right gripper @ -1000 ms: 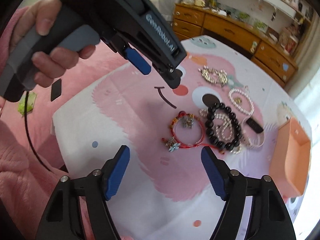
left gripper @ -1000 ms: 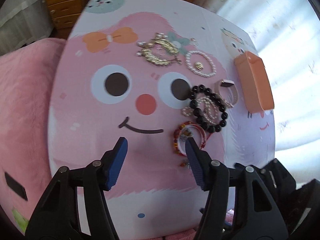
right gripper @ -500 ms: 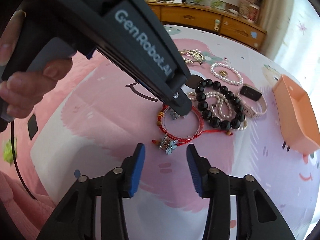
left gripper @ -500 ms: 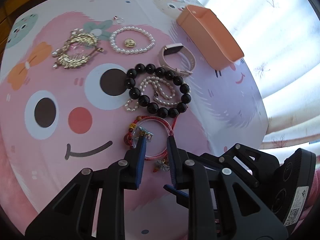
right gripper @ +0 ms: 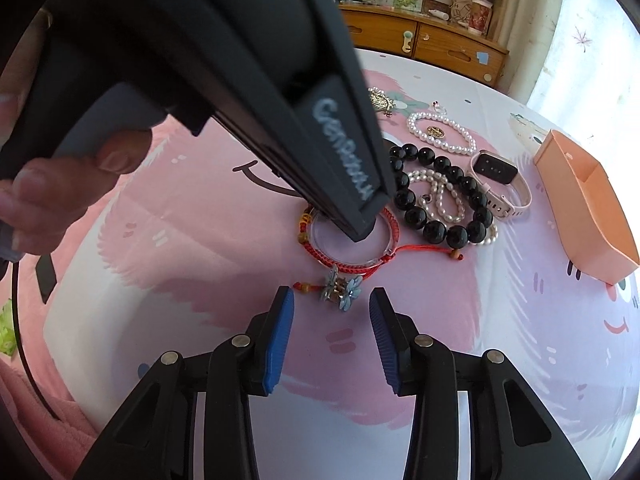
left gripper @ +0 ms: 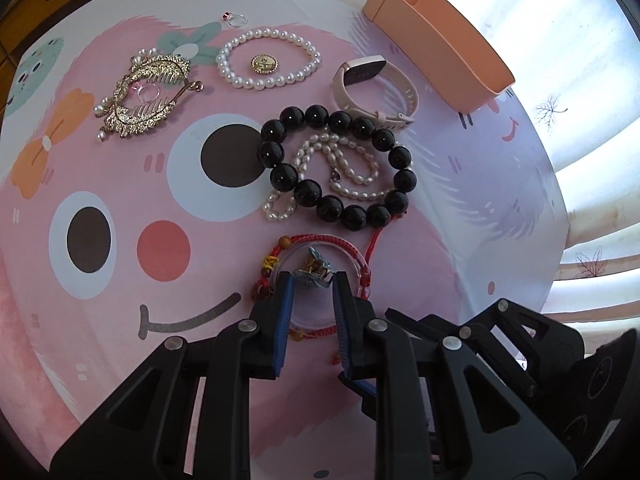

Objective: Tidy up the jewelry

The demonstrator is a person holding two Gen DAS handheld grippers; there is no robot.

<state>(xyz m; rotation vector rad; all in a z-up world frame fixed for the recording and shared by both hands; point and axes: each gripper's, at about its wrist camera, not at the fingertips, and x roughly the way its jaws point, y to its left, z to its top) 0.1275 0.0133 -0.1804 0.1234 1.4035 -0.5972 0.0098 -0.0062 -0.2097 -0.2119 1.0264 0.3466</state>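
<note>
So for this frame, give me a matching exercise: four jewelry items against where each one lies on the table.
Items:
1. red cord bracelet
2. gold button
3. pink smartwatch
4. rice-pearl strand

Places:
A. inside the round-pearl bracelet
B. beside the orange tray
C. partly under the black bead bracelet
D. around the left tongs' tips

Pairs: 1-D, 2-A, 3-B, 4-C

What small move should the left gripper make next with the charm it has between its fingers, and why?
Probably a short, slow lift. The left gripper has just closed its jaws on the small metal charm inside the red cord bracelet, which lies flat on the mat. A gentle lift would show whether the grip holds. The right gripper is open by the flower charm.
</note>
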